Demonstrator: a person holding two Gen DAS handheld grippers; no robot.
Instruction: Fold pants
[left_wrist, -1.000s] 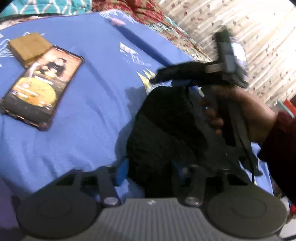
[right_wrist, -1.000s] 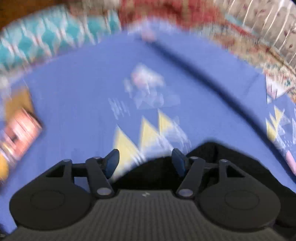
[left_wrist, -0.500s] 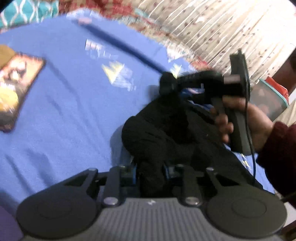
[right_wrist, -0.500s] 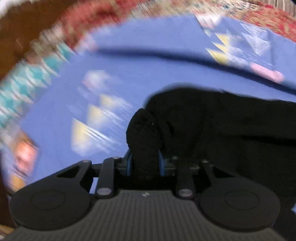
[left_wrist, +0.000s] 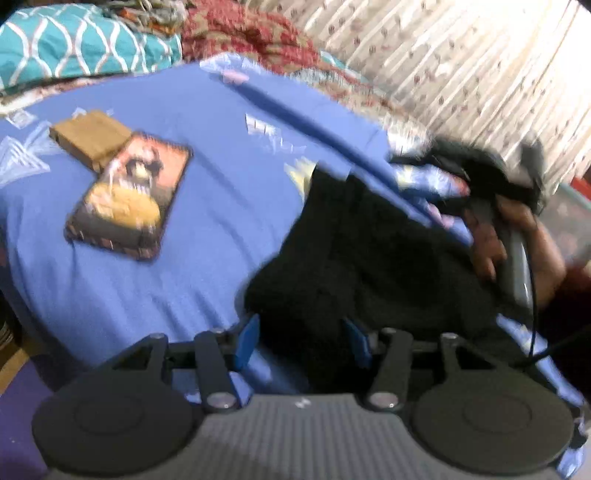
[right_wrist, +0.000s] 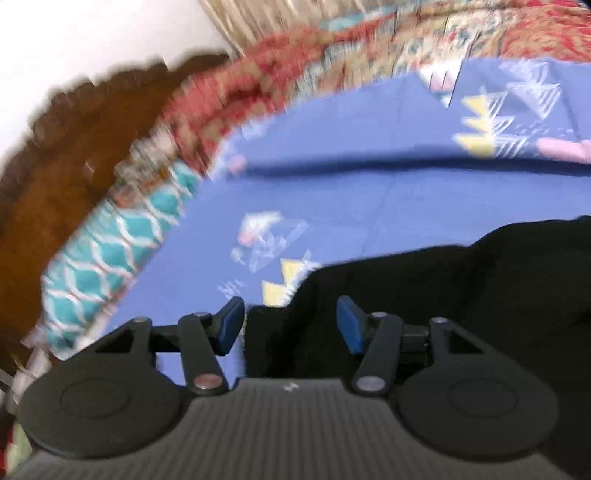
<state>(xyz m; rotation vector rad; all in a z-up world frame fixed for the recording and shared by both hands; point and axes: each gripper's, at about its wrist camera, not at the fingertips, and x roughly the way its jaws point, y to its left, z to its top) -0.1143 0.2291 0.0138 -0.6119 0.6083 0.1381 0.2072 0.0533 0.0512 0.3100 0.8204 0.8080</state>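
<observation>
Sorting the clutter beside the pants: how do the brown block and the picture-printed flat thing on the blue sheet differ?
The brown block is plain tan and looks thicker; the printed flat thing is thin and carries an orange and yellow picture. The block looks smaller and lies farther up the blue sheet. Both lie flat, corners meeting, well left of the pants.

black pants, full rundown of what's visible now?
The black pants are a dark, soft-looking fabric, bunched in a thick heap on the blue printed bedsheet. Blur hides seams and details. The left gripper and right gripper both stand open with cloth between their fingers, not pinched.
</observation>
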